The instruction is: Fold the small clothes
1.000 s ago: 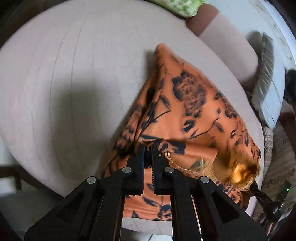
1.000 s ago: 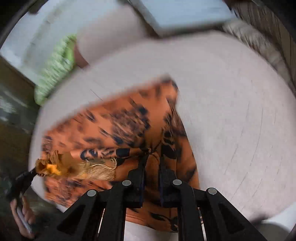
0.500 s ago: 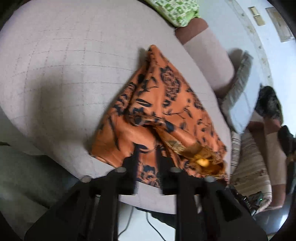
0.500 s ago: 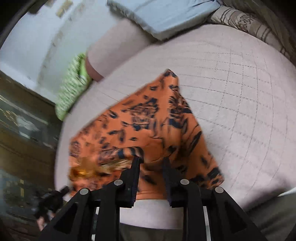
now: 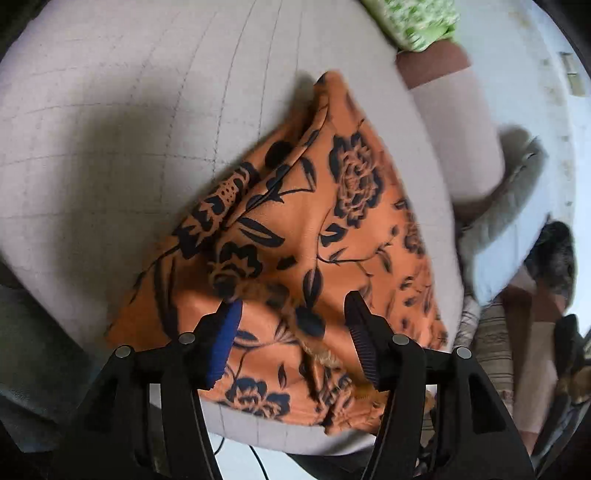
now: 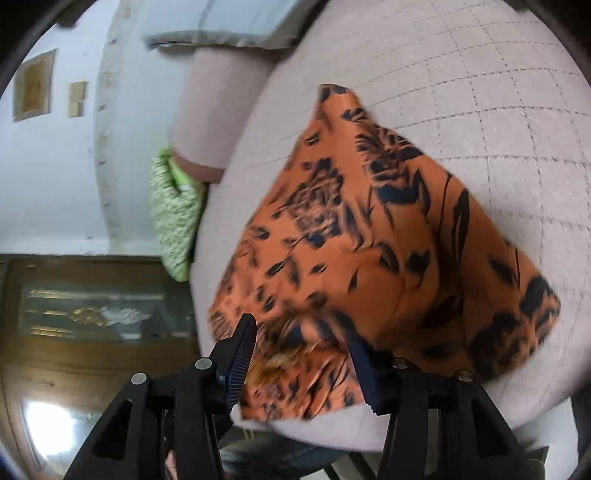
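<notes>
1. Pale pinkish upholstery with a stitched grid [image 5: 110,110] fills most of both views; it looks like a padded seat or cushion top.
2. An orange garment with a dark navy flower print [image 5: 332,229] lies on that surface, folded into a rough triangle whose point reaches toward the upper middle of each frame and whose broad edge sits near the bottom.
3. In the right wrist view the same garment [image 6: 388,251] spreads from centre to lower right, blurred in places.
4. A yellowish fringe or trim shows at the near edge of the cloth, low in both frames.
5. The left gripper [image 5: 293,306] stands with its jaws apart over the garment's near edge; they have just been opening. Cloth shows in the gap, and the pads do not press on it.
6. The right gripper [image 6: 301,334] is likewise spread over the near edge; its jaws have just been opening too, with cloth visible between them and no grip on it.
7. A green patterned cushion [image 5: 413,22] sits at the top of the left view, beside a pinkish bolster with a brown end [image 5: 454,122].
8. A white wall [image 6: 55,166] and a dark wooden cabinet with glass [image 6: 92,314] fill the left side of the right view.
</notes>
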The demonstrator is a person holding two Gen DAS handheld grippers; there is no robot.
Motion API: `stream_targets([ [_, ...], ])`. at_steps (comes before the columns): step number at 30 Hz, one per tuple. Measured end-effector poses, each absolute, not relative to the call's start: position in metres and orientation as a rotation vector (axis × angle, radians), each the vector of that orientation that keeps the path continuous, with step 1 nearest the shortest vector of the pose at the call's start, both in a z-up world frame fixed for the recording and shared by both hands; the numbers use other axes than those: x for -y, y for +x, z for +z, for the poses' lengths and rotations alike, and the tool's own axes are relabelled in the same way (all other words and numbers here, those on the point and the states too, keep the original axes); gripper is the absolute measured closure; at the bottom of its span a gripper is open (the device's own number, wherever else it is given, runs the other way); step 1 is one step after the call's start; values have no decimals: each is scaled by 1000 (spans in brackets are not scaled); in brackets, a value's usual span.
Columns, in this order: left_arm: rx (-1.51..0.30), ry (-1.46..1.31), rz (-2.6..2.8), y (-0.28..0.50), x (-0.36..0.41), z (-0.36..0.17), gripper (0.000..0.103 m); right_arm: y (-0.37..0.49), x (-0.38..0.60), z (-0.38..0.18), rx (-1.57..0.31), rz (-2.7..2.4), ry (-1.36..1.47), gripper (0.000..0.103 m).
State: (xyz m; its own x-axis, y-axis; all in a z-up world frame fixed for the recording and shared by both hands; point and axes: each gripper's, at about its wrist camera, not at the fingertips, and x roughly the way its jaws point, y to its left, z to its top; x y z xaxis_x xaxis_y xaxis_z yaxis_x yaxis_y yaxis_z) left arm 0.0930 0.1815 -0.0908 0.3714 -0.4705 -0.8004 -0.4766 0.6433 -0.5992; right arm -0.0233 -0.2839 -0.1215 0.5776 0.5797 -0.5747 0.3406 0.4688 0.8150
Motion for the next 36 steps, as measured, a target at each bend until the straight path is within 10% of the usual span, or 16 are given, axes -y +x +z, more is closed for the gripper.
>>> stream_targets([
  [3,-1284,-923,13,91,-172,-104,62,-26,288,-129,-1026,112,1075,66],
  [5,-1239,-831,22,82,-166,-98,93,-29,291,-130,-1050,74,1034,81],
  [7,-1215,-821,9,76,-167,-95,97,-30,291,-130,-1069,57,997,94],
  [13,-1105,-694,-83,60,-165,-55,97,-44,297,-59,-883,48,778,99],
  [19,-1172,-613,-36,54,-153,-91,97,-35,306,-136,-1091,-40,913,99],
  [36,-1194,-605,-50,35,-168,-86,88,-18,273,-122,-1142,-147,555,97],
])
